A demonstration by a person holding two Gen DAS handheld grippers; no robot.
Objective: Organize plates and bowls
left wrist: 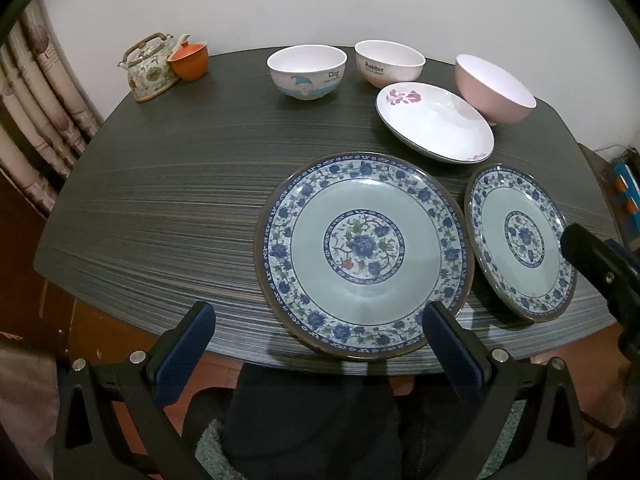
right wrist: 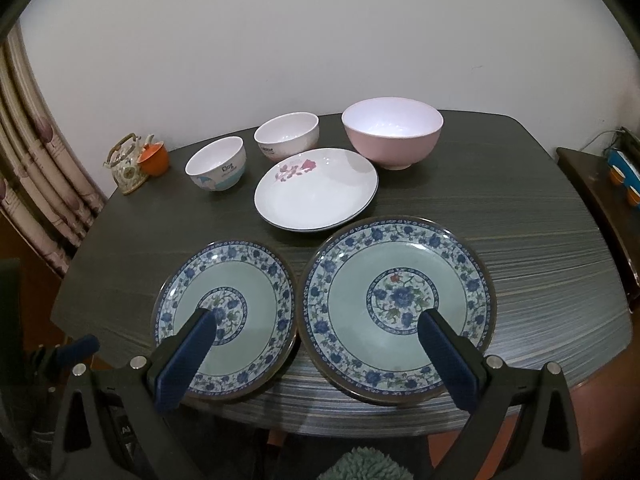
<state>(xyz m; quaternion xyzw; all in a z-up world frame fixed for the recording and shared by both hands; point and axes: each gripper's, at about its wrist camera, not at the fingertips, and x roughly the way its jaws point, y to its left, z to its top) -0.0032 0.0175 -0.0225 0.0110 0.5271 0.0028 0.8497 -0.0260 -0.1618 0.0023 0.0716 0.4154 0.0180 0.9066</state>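
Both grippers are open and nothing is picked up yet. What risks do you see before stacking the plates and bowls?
The two blue plates sit at the table's near edge; a careless nudge could push one off. Their glazed rims may slip between the jaws. The pink bowl stands close behind the white plate, so lifting either could knock the other.

Two of the small bowls at the back of the dark table (left wrist: 160,184) carry printed words. The bowl with the blue cartoon figure (left wrist: 306,72) reads "Dog" in dark letters on its side, with a fine line beneath too small to make out (the same word shows on it in the right wrist view (right wrist: 216,164)). The white bowl beside it (left wrist: 389,63) reads "Rabbit", again with tiny unreadable print under it; from the right wrist view (right wrist: 286,135) that lettering is only a blur.
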